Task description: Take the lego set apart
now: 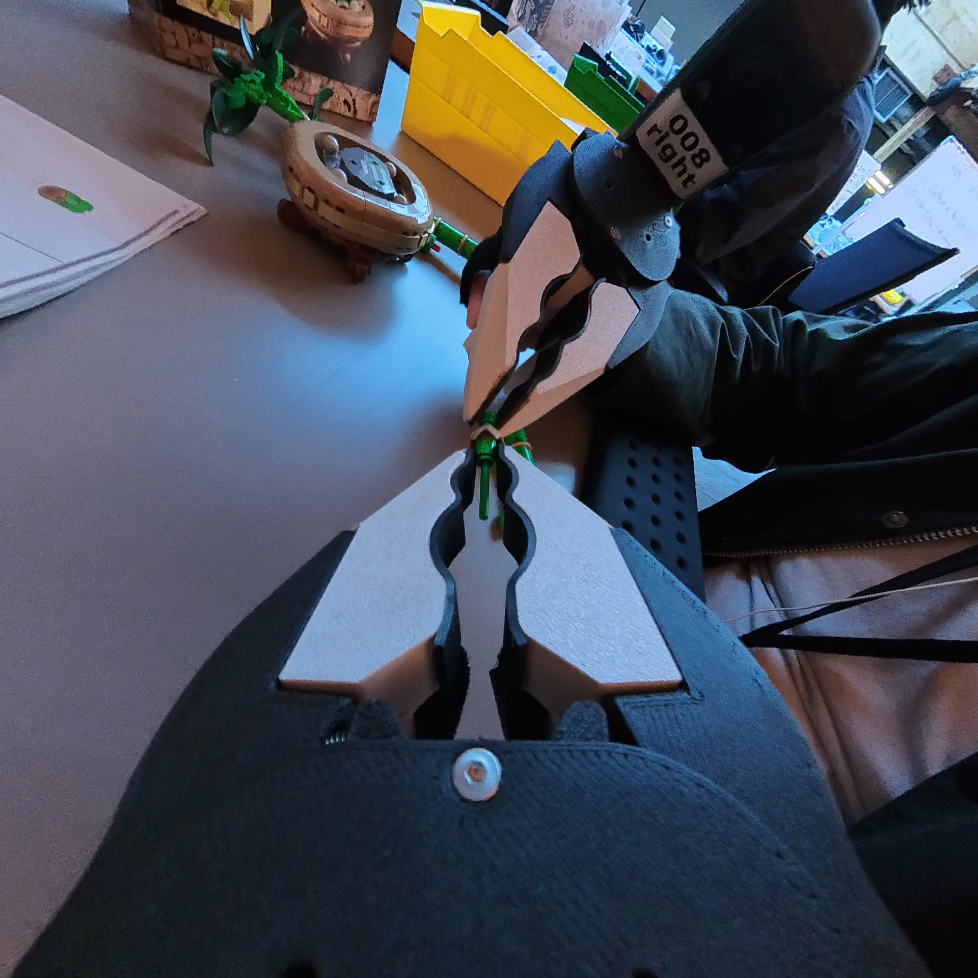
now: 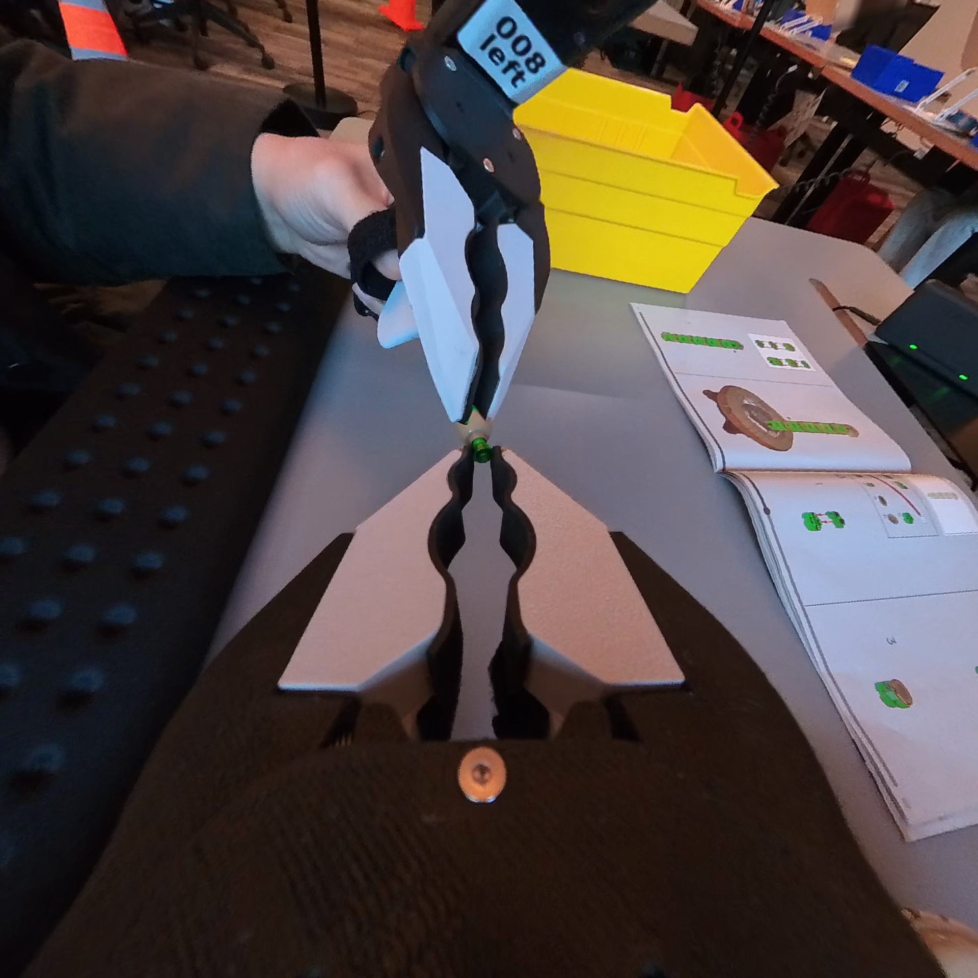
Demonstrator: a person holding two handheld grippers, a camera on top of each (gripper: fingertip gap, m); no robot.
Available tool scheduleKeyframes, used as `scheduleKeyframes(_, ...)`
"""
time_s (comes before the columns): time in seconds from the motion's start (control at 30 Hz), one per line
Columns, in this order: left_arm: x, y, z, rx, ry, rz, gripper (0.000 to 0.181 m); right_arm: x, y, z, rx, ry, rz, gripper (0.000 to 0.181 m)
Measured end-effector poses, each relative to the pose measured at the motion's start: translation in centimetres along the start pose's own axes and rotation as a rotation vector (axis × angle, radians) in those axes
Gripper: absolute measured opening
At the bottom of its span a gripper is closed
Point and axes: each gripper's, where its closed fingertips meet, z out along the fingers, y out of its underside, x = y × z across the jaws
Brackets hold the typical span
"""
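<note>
A small green lego stem with a tan ring [image 1: 486, 442] hangs in the air between both grippers. My left gripper [image 1: 482, 454] is shut on its lower green end. My right gripper [image 1: 489, 418] comes down from above and is shut on the upper end. In the right wrist view my right gripper [image 2: 480, 454] pinches the green stud [image 2: 480, 450], and the left gripper [image 2: 472, 415] holds the tan ring end [image 2: 472, 429] from above. A tan lego pot [image 1: 354, 193] lies tilted on the table with a green stalk [image 1: 455, 241] beside it. Loose green leaves [image 1: 248, 87] lie behind.
A yellow bin [image 1: 476, 114] stands at the back, also in the right wrist view [image 2: 635, 180]. An open instruction booklet [image 2: 825, 518] lies to the right, its edge showing at the left in the left wrist view [image 1: 69, 222]. The set's box [image 1: 275, 47] stands behind the leaves. A black perforated chair [image 2: 132, 423] is at the table's edge. Only a small space, under 4 cm, lies between the two pairs of fingers.
</note>
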Motion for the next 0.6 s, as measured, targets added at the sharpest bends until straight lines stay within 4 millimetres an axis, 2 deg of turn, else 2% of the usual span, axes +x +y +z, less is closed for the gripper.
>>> scheduleKeyframes(0.6, 0.1, 1.6, -0.6, -0.05, 0.037, -0.032, 0.006, -0.9, 0.9, 0.0, -0.043, -0.074, 0.027, 0.006)
